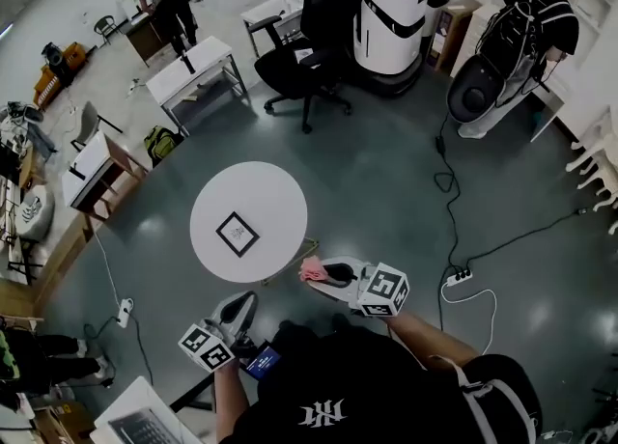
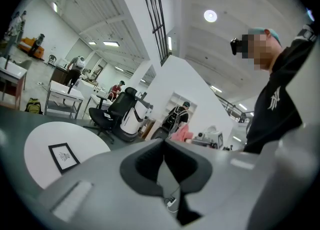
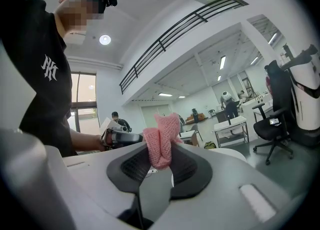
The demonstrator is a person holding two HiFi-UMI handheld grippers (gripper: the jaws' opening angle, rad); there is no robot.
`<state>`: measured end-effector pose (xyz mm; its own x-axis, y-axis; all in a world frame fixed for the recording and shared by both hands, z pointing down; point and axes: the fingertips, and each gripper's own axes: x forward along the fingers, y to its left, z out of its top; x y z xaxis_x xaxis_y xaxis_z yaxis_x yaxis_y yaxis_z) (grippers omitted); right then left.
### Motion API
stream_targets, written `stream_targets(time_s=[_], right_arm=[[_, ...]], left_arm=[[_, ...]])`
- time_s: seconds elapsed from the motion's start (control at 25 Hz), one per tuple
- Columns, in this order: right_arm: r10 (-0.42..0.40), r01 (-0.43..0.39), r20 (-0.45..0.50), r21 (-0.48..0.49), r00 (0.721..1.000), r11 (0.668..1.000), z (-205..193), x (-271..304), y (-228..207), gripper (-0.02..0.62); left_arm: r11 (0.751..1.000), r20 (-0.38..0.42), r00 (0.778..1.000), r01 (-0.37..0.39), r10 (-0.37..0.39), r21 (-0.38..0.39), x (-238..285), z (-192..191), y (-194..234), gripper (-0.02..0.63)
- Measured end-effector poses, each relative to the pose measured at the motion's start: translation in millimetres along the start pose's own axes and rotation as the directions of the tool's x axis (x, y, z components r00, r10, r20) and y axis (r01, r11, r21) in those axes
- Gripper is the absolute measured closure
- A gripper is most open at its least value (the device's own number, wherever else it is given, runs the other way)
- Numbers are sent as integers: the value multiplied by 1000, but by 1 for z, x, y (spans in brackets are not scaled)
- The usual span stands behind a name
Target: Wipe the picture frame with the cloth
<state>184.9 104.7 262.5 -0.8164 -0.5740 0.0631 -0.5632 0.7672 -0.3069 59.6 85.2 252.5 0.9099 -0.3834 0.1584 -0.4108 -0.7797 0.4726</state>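
A small black picture frame lies flat on the round white table. My right gripper hangs just off the table's near right edge, shut on a bunched pink cloth. In the right gripper view the cloth sticks up from between the dark pads. My left gripper is lower, near the table's front edge, its jaws closed together with nothing in them. The left gripper view shows the frame on the table to the left, apart from both grippers.
Behind the table stand a black office chair, a large white machine and white desks. A person with a backpack stands at the back right. A power strip and cables lie on the floor to the right. A laptop is at the bottom left.
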Motion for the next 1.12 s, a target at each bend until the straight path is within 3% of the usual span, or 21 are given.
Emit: stream_targets(time_s=[0.24, 0.48, 0.68, 1.12], right_arm=[[-61, 62, -46, 5, 997, 998, 0, 33, -34, 509], [-144, 144, -46, 12, 989, 989, 29, 110, -64, 509], [-156, 156, -79, -7, 985, 988, 56, 192, -79, 509], [-186, 188, -158, 3, 970, 982, 76, 320, -110, 509]], left_arm=[[1000, 12, 1000, 10, -10, -26, -1, 18, 67, 603], [998, 15, 999, 43, -42, -42, -15, 60, 152, 603], [999, 6, 999, 50, -50, -21, -31, 101, 221, 603], [997, -50, 996, 65, -68, -50, -64, 142, 346, 603]])
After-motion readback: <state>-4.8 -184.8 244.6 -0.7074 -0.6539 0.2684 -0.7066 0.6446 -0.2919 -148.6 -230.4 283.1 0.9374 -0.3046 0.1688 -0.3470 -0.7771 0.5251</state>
